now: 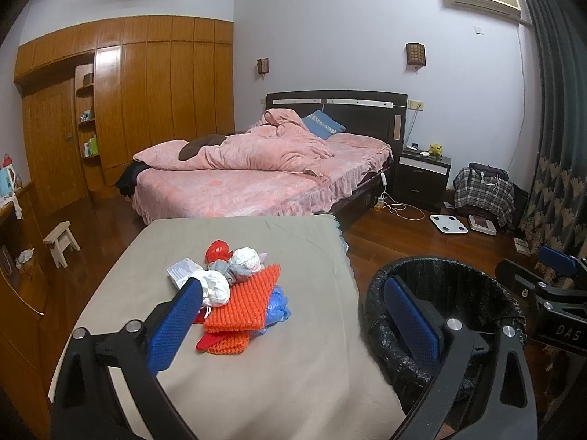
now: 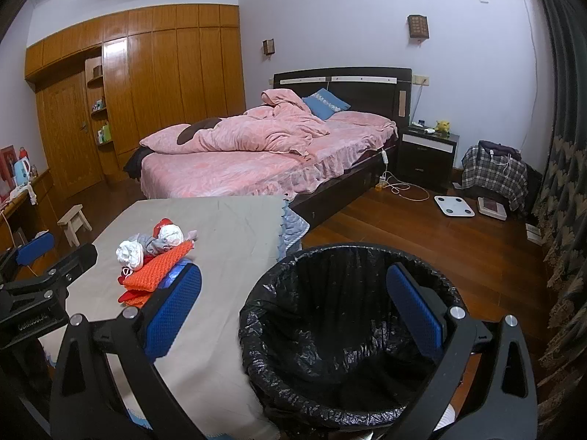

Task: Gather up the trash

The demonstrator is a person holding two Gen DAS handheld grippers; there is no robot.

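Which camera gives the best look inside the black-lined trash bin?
The right wrist view: the trash bin fills its middle, its liner interior open to view. The left wrist view shows only part of it, behind a gripper finger.

Bed (image 1: 256, 176) with pink quilt (image 1: 256, 146), blue pillow (image 1: 323, 124). Wardrobe (image 1: 146, 91) left. Nightstand (image 1: 422, 176), scale (image 1: 448, 223) on floor, stool (image 1: 60, 242), curtain (image 1: 550, 110) right.
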